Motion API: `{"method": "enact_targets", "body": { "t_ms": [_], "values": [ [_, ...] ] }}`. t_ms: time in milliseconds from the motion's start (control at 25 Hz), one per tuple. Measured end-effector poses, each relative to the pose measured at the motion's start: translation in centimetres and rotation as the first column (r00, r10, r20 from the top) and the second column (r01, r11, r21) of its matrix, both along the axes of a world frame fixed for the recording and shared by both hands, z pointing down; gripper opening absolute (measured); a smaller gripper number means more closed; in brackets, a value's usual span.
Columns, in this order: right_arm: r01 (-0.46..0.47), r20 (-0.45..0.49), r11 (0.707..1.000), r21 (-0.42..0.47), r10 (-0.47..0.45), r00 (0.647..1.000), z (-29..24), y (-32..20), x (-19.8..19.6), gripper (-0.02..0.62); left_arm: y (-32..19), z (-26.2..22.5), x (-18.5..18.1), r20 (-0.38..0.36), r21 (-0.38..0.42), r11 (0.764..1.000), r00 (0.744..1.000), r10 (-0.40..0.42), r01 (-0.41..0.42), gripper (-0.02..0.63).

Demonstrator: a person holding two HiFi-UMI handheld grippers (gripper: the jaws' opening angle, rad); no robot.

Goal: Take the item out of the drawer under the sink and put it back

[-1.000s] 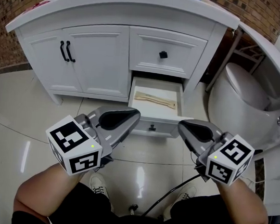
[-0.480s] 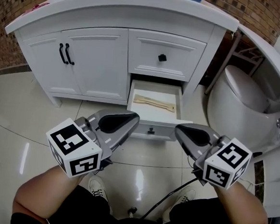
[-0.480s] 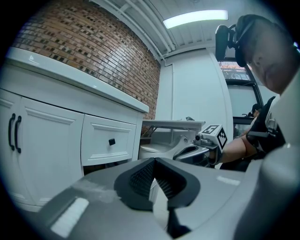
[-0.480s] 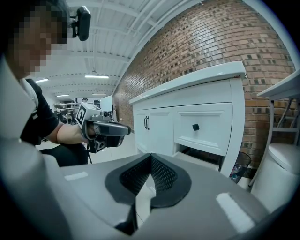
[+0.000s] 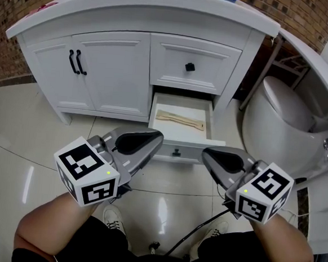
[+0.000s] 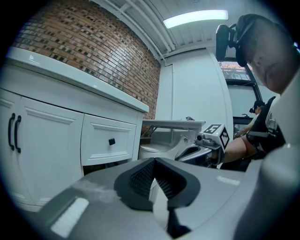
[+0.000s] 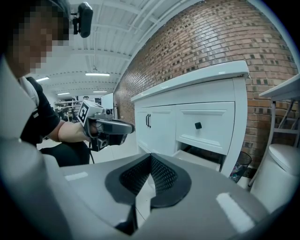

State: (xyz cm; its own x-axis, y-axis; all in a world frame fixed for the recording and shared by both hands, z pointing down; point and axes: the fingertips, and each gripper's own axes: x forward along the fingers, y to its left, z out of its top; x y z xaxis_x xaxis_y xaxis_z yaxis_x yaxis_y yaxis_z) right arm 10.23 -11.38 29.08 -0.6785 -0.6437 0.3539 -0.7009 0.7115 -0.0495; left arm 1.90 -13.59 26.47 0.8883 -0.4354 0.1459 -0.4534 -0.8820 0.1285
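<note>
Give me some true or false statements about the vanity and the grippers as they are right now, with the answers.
1. The lower drawer stands open. True.
2. A wooden item lies inside the lower drawer. True.
3. The right gripper holds the wooden item. False: it is shut and empty, in front of the drawer.
4. The upper drawer is pulled out. False: it is closed.
5. Both cabinet doors are closed. True.
</note>
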Motion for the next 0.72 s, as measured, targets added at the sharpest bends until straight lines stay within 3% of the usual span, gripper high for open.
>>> {"method": "enact_targets", "body": {
  "t_ms": [720],
  "values": [
    [0.011,0.004,1.0,-0.009,-0.011,1.0,0.17,0.08,-0.23,0.006,-0.06,0.22,0.07,0.004,-0.002,1.0,1.0,0.002,-0.002,0.006]
  ]
}}
